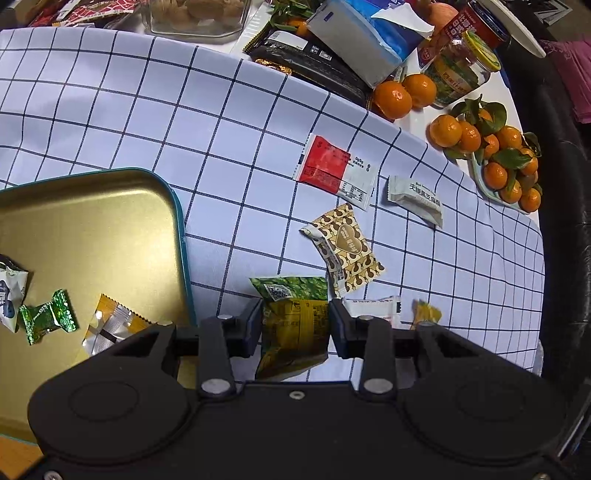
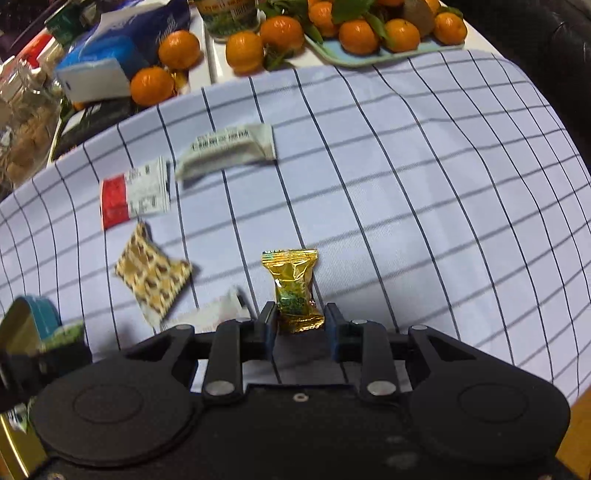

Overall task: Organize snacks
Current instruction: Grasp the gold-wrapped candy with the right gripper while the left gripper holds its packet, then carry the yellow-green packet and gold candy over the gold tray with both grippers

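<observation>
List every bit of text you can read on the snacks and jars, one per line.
"天然黑芝麻" (last characters unsure): white packet.
"北海" (rest unclear): red jar.
"四美什锦菜" (partly legible): glass jar.
Red-white sachet, green-yellow packet, heart packet, gold candy: print too small or blurred.

Left wrist view: the gold tin (image 1: pixel 92 221) is cut off by the picture's left edge, and the gripper body covers its near corner along with part of the orange-and-silver wrapper (image 1: pixel 110 325) inside; the white packet (image 1: pixel 373 308) and the small yellow sweet (image 1: pixel 428 314) on the checked cloth (image 1: pixel 147 110) show only as slivers above the right finger (image 1: pixel 341 325). Right wrist view: the cloth, the red-and-white sachet (image 2: pixel 133 197) and the patterned packet (image 2: pixel 153 277) are smeared, print unreadable. The tin (image 2: pixel 26 325) at the left edge is only partly seen, behind a dark shape.
</observation>
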`<state>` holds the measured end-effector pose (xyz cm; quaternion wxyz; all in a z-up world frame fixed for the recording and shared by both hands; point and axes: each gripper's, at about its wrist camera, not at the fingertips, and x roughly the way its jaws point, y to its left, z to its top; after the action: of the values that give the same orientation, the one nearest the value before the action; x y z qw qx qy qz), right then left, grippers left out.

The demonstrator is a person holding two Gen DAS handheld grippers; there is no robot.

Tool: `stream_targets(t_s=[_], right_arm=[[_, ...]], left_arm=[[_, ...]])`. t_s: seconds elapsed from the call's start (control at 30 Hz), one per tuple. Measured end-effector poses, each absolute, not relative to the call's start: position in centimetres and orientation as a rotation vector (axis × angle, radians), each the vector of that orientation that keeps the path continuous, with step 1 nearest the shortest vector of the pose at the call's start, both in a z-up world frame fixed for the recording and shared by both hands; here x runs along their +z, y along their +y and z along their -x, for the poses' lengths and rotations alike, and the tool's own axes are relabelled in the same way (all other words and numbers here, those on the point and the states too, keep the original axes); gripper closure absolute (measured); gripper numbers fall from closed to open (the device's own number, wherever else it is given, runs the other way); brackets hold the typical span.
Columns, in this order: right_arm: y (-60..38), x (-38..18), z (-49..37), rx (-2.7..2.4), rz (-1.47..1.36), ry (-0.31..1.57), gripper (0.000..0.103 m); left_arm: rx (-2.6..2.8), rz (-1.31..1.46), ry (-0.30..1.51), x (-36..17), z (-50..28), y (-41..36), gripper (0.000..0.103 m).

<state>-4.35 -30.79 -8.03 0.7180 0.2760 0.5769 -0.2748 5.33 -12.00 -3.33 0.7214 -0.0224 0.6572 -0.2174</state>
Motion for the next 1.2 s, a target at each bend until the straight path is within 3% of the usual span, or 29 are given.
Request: stream_targets(t_s=[0.17, 0.27, 0.67, 0.77, 1.2], right_arm=[[-31.3, -8.0, 5.4, -0.587, -0.679, 1.261, 0.073], [-31.5, -7.7, 5.4, -0.616, -0.655, 1.253, 0.065], [-30.8, -8.3, 4.3, -0.593, -0.583, 1.28, 0.064], [-30.6, -8.3, 4.2, -0.596, -0.547, 1.287, 0.073], [-31.9, -5.2, 4.9, -0.633, -0.563, 1.153, 0.074]], left_arm=[[-0.474, 0.047, 1.455, -3.5, -5.5, -12.3, 0.057], [-0.471, 0.041, 1.458, -3.7, -5.5, -12.5, 0.057], [-0.46, -0.006, 1.443, -3.9, -5.2, -13.1, 0.057], [-0.459, -0.018, 1.436, -3.9, -5.1, -13.2, 0.057], [-0.414, -0.126, 1.305, -2.4, -4.3, -13.6, 0.057]])
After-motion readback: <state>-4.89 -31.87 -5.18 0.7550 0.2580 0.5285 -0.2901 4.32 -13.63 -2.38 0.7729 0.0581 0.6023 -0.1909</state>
